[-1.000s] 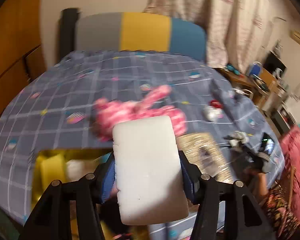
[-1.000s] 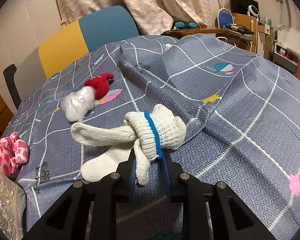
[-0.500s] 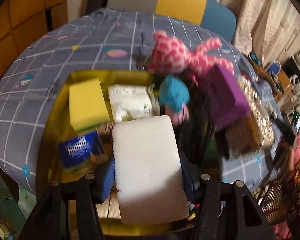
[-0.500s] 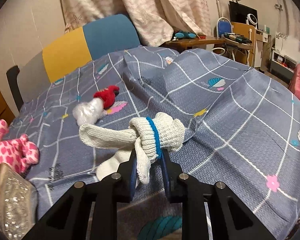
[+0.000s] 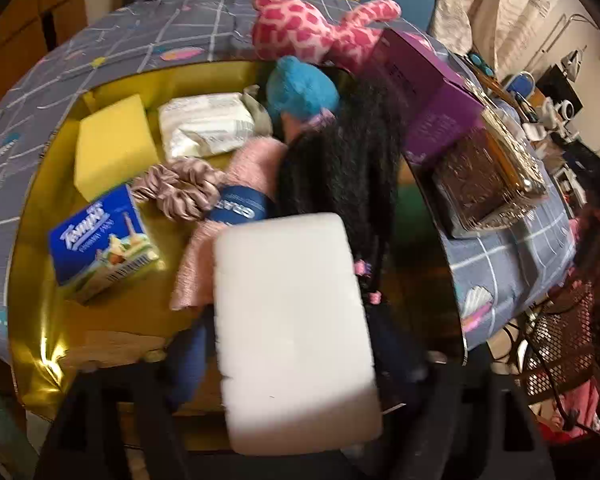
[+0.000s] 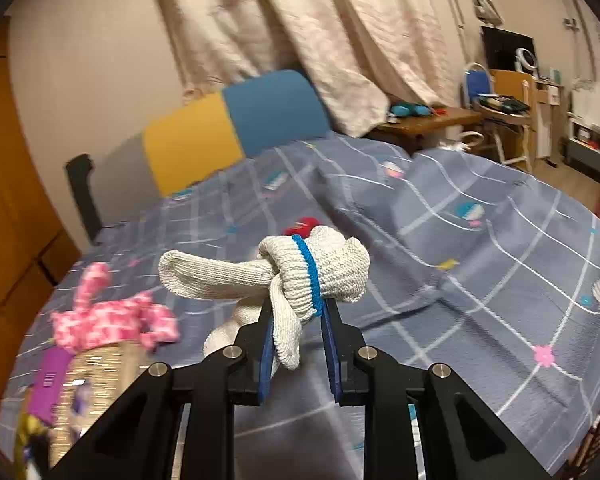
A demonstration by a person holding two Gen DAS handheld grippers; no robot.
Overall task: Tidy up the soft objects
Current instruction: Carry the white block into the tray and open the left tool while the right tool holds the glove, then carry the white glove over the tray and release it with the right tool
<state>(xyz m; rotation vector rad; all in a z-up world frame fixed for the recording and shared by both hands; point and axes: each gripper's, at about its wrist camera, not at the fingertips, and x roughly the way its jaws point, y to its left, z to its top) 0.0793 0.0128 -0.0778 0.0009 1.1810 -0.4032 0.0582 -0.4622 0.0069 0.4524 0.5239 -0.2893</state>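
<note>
Between the spread fingers of your left tongs (image 5: 296,412) sat the white foam block (image 5: 294,332), filling the gap from the fingertips forward; the jaws were opening and their blue pads stood clear of the block's sides, so the grip was released. Beyond and below that block lay the yellow bin (image 5: 44,368) on the grey checked bedspread (image 5: 112,40), already holding a yellow sponge (image 5: 114,146), a white wipes pack (image 5: 206,124), a blue tissue pack (image 5: 100,244), a mauve scrunchie (image 5: 180,190), a pink knit cloth (image 5: 236,208), a blue pom-pom hat (image 5: 300,88) and a black furry item (image 5: 340,160). Past the bin's far rim lay the pink spotted plush (image 5: 312,28), and a purple box (image 5: 424,92) stood ahead to the right. Your right tongs (image 6: 296,316) were clenched on the knotted white sock bundle (image 6: 296,272), its blue-banded cuff pinched between the pads and its toes hanging out to the left, above the bedspread.
</note>
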